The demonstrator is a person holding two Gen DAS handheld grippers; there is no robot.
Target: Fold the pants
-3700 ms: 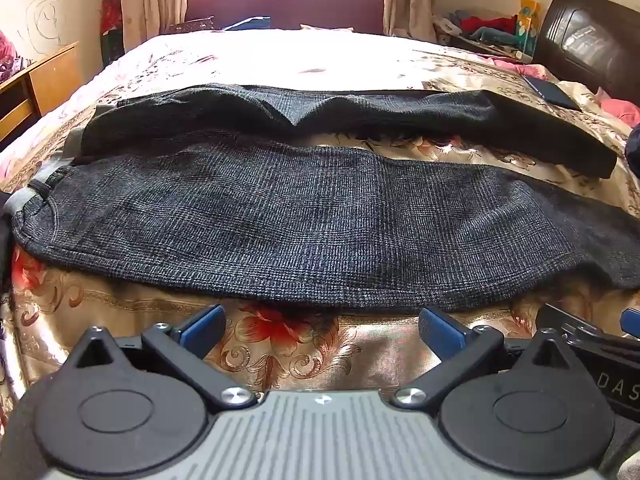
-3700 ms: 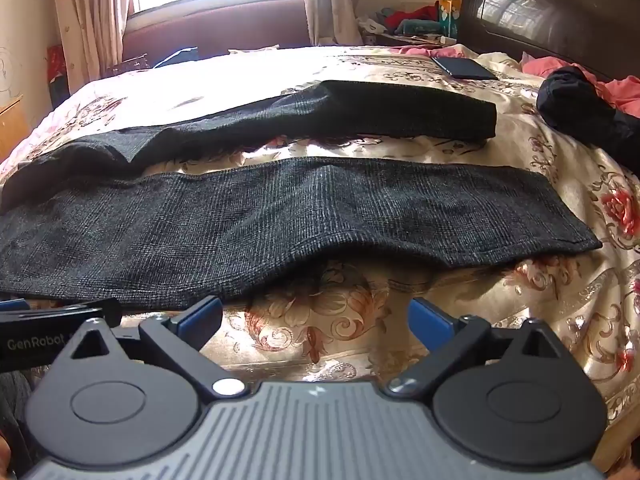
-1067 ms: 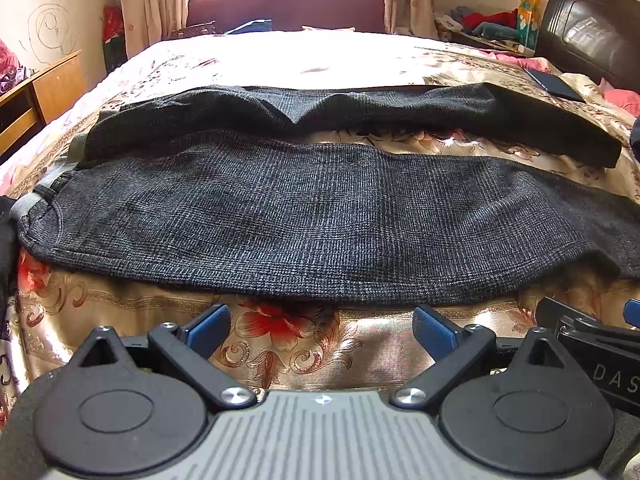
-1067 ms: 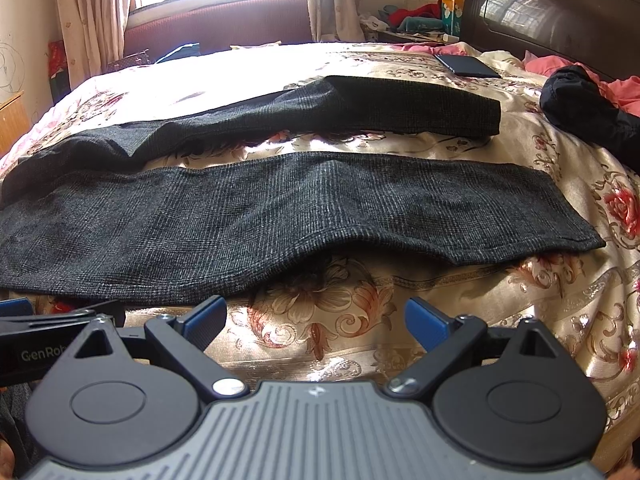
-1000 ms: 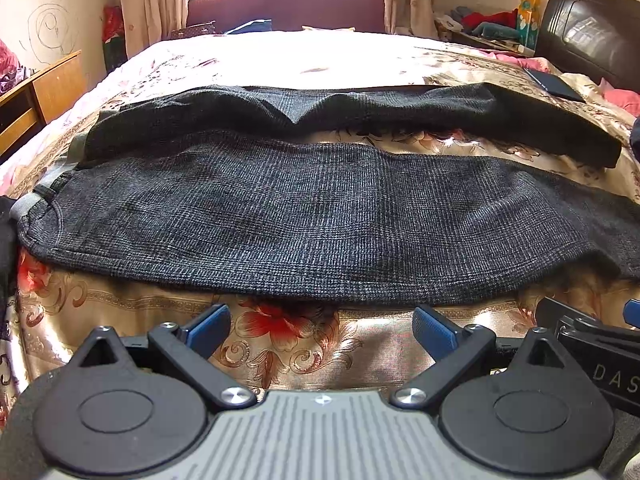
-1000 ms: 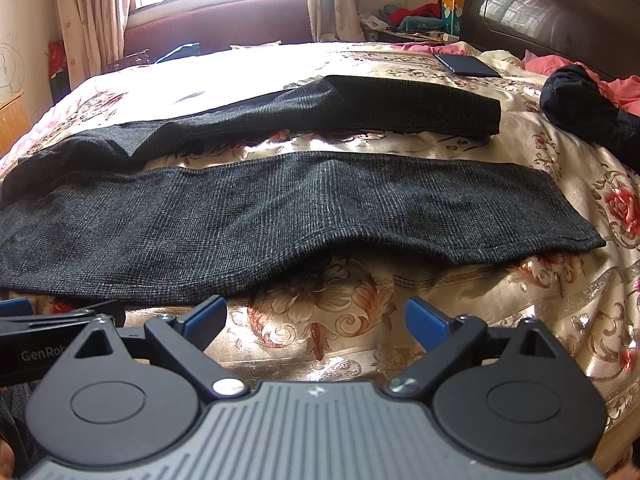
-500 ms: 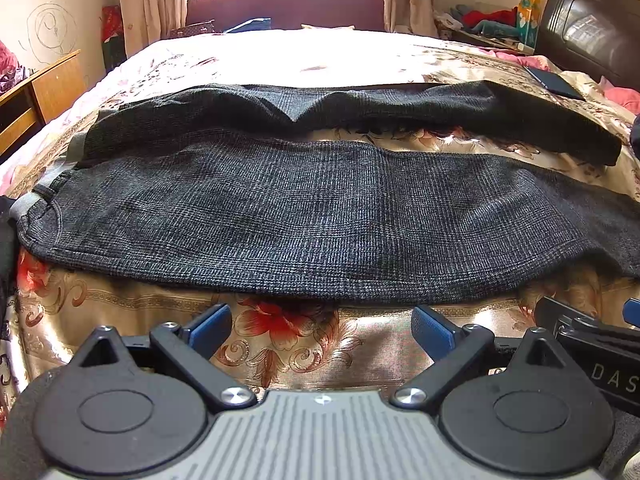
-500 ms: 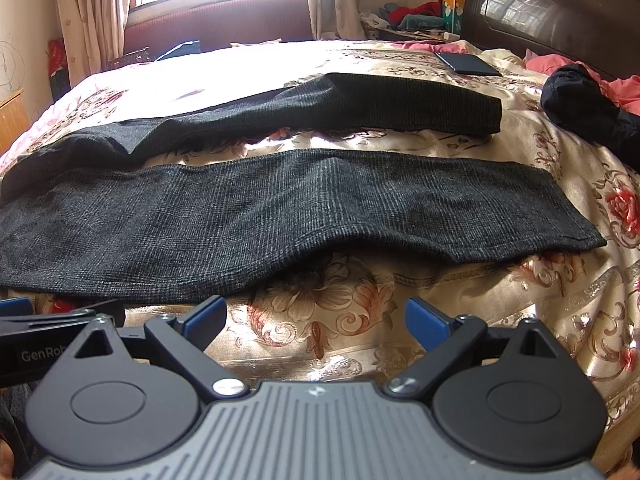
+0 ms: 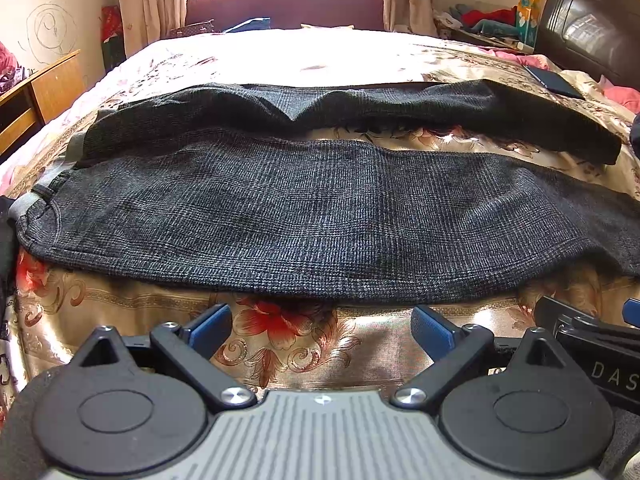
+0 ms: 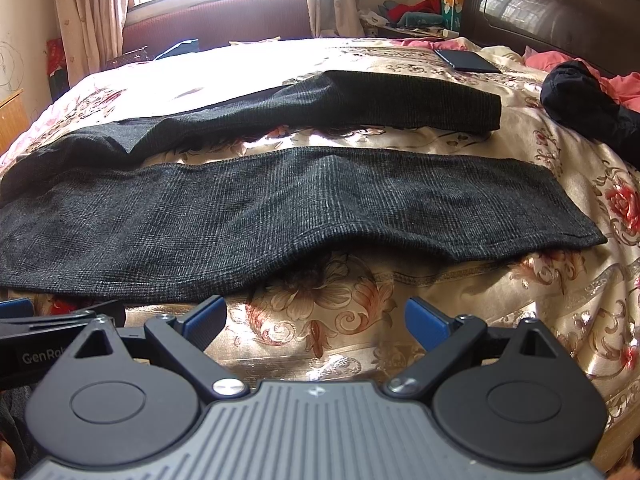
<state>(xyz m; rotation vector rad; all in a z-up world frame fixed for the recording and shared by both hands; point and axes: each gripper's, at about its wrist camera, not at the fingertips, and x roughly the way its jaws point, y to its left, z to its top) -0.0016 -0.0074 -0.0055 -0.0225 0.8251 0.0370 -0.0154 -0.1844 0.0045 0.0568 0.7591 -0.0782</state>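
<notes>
Dark grey checked pants [image 9: 312,216] lie spread flat on the floral bedspread [image 9: 280,336], waistband at the left, both legs running to the right with a strip of bedspread between them. In the right wrist view the near leg [image 10: 280,216] ends in a hem at the right, and the far leg [image 10: 400,100] lies behind it. My left gripper [image 9: 320,326] is open just short of the near leg's front edge. My right gripper [image 10: 316,318] is open too, equally close to that edge. Neither touches the cloth.
A dark phone [image 10: 466,60] lies on the bed at the far right. A black garment [image 10: 584,100] and pink cloth are heaped by the dark headboard [image 10: 560,4]. A wooden cabinet [image 9: 36,92] stands left of the bed. Each gripper shows at the edge of the other's view.
Both grippers have crept slightly forward toward the pants' near edge. The pants have not moved, and both stay open.
</notes>
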